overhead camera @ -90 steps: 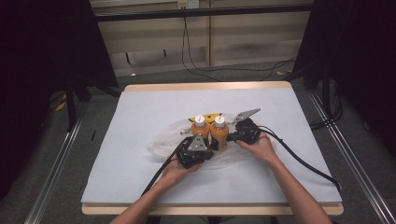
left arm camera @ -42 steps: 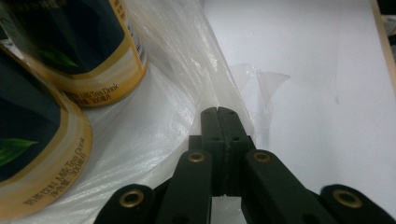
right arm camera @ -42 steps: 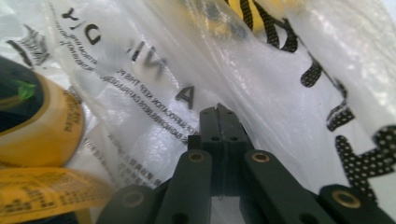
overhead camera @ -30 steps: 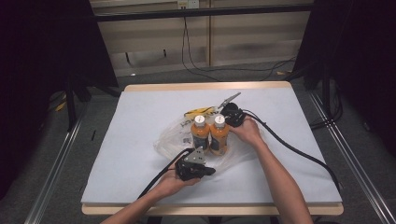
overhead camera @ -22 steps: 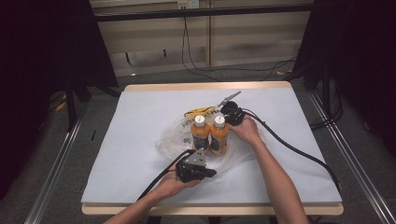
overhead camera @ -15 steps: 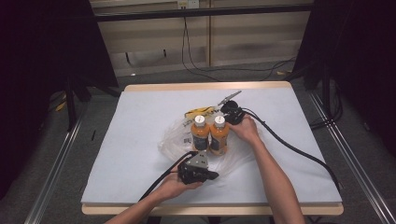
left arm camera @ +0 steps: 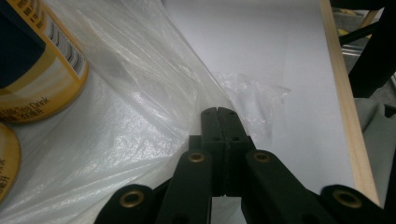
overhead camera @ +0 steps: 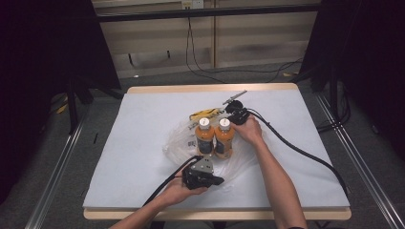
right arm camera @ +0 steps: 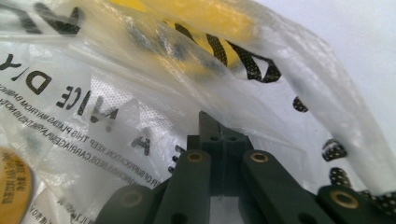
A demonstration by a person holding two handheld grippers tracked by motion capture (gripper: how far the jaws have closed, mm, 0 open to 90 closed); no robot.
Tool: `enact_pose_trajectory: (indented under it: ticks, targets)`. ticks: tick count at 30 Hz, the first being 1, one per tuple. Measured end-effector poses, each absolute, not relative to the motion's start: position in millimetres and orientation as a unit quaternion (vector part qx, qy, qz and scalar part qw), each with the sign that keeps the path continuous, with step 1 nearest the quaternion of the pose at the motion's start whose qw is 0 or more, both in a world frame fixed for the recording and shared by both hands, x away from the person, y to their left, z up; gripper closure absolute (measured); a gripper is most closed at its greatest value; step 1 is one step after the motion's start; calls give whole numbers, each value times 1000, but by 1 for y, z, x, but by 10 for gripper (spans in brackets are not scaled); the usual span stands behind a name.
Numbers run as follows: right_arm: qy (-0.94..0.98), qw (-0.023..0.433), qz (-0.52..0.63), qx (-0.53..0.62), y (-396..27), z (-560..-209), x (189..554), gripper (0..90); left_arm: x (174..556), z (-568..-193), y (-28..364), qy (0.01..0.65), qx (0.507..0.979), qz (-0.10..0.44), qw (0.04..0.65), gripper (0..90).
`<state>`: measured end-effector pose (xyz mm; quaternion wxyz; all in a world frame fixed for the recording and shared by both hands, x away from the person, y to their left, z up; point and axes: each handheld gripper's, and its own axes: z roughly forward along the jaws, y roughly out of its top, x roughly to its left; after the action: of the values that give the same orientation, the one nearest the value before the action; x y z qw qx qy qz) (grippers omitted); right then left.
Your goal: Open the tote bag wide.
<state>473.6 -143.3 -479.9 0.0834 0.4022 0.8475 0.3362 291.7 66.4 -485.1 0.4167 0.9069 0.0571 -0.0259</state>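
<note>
Two orange drink bottles (overhead camera: 204, 138) (overhead camera: 223, 137) with white caps stand upright side by side on a clear plastic bag (overhead camera: 179, 140) at the table's middle. My left gripper (overhead camera: 218, 181) lies in front of the bottles. In the left gripper view its jaws (left arm camera: 217, 111) are shut, with the bag's film (left arm camera: 130, 121) running into their tips beside a bottle's label (left arm camera: 32, 60). My right gripper (overhead camera: 230, 111) sits behind the right bottle. In the right gripper view its jaws (right arm camera: 219, 130) are shut on the bag's printed film (right arm camera: 116, 79).
A white sheet covers the table (overhead camera: 143, 124), which has a wooden rim (overhead camera: 215, 88). A thick black cable (overhead camera: 301, 152) trails right from my right gripper. Dark stands and floor cables surround the table.
</note>
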Motion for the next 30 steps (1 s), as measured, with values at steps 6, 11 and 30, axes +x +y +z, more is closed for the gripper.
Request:
enact_pose_trajectory:
  ticks: [6,11,30]
  targets:
    - [844,89,335,409,-143,-480,476,900,290,-484,65,52,909,-33,413,900]
    - [841,95,334,414,-142,-480,479,900,285,-484,63,43,909,-40,413,900]
    - [819,100,395,404,-156,-457,454,900,298,-457,87,93,876,-21,473,868]
